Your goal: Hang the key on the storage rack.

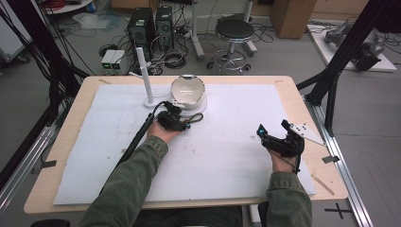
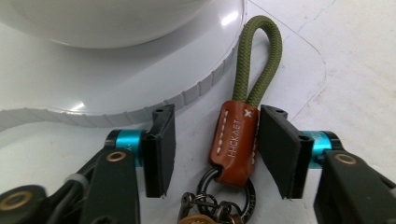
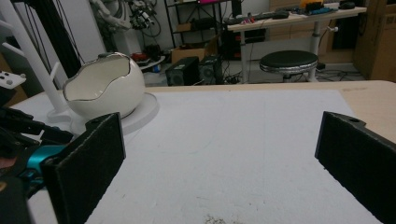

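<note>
Left gripper (image 2: pixel 212 149): jaws apart, straddling keychain (image 2: pixel 236 142); centre on leather, then close.
Right gripper (image 3: pixel 224 163): jaws wide apart, nothing held.

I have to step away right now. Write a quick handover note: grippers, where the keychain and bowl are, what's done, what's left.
Left gripper: open, fingers either side of the keychain's brown leather tab; the right one looks close to it or touching.
Right gripper: open, holding nothing, idle over the white mat.
Keychain lies on the mat, its green loop beside the round base under the egg-shaped bowl.
Done: left gripper lined up.
Left: close on the tab and lift, probably.
</note>
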`<state>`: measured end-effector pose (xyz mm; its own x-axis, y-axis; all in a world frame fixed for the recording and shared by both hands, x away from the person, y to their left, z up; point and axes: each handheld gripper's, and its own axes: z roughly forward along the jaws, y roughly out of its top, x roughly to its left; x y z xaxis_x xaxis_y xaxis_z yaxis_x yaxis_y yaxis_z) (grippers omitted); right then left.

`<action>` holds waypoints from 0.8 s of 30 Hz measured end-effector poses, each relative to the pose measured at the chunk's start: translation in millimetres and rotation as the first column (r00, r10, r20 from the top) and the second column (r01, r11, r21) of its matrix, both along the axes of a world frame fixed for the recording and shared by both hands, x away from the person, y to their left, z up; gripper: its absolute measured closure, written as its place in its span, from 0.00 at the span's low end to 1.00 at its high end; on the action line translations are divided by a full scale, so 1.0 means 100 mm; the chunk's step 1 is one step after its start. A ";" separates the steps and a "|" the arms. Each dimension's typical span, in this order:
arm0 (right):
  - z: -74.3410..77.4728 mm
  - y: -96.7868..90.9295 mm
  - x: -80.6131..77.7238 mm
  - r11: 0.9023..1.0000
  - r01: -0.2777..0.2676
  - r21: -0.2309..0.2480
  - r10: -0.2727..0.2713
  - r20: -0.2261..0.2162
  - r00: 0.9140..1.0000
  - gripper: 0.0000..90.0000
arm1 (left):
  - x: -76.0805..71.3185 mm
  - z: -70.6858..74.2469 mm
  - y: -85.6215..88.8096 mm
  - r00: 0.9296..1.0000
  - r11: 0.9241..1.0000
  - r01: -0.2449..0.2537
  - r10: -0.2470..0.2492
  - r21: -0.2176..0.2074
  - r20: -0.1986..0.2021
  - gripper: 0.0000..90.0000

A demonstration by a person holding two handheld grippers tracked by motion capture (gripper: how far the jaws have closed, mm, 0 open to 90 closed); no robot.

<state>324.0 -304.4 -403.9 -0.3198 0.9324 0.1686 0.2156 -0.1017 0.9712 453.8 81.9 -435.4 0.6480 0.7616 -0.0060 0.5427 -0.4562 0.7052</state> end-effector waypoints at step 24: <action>0.00 -0.03 -0.02 1.000 0.012 0.013 -0.012 -0.003 1.000 0.01 | -0.06 0.19 0.12 0.996 0.996 0.089 -0.089 0.001 0.028 0.84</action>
